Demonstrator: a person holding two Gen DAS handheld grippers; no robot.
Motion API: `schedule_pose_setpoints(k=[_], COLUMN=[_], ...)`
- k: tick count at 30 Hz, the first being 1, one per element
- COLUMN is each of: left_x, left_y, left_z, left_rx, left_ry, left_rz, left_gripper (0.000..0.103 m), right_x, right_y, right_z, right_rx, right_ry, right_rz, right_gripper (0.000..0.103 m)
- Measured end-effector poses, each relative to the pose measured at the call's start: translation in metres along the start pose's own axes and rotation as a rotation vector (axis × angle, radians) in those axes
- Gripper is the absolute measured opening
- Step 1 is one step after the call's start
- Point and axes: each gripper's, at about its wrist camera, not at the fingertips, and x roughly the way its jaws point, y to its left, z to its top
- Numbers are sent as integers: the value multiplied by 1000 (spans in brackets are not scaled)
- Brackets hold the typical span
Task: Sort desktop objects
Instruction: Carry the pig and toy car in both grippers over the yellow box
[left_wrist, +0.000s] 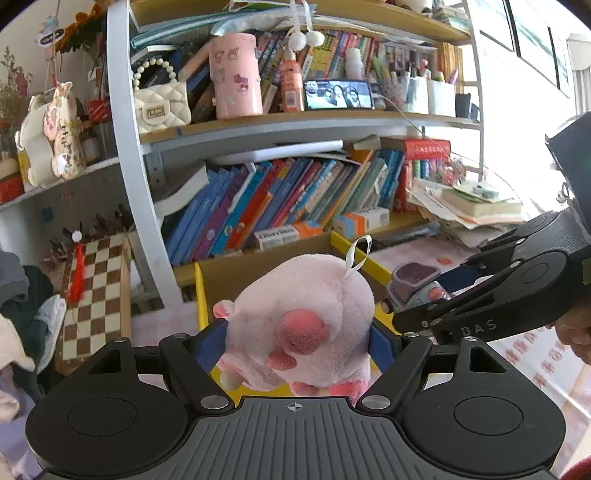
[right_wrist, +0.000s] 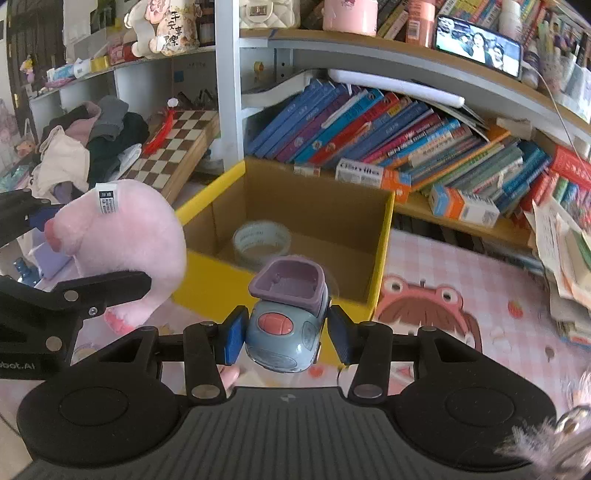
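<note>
I am in the carrying step of the sort, with both loads clear of the bench and short of the cardboard box (right_wrist: 295, 206). My left gripper (left_wrist: 297, 338) has its jaws spread wide and pressed into the flanks of the pink plush toy (left_wrist: 303, 317), which bulges between the blue pads, its white loop on top. My right gripper (right_wrist: 284, 332) has its jaws clamped on the sides of the small toy car (right_wrist: 286, 325), blue-grey with a purple seat and a pink button, nose towards me.

The box stands just beyond both loads, yellow on its outer walls, open at the top, with a roll of tape (right_wrist: 261, 242) lying on its floor. The plush hangs at the box's near left corner; the car hangs before the near wall.

I judge the next move calls for carrying each load forward over the rim before any release. The plush is bulky and soft, so it needs the wider clearance. The two grippers sit close together, so I should keep them from knocking.
</note>
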Motion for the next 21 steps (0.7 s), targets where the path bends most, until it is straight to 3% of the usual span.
schedule_pose_setpoints(k=[11, 21], left_x=[42, 92], left_y=[8, 19], left_z=[27, 41], left_rx=[32, 41], left_ry=[0, 54], left_rz=[44, 74], left_gripper=[80, 80], right_x=[42, 94], right_y=[-34, -42], right_z=[40, 65], right_rx=[-2, -120], right_ry=[-30, 7], right_rz=[14, 42], right_gripper=[45, 45])
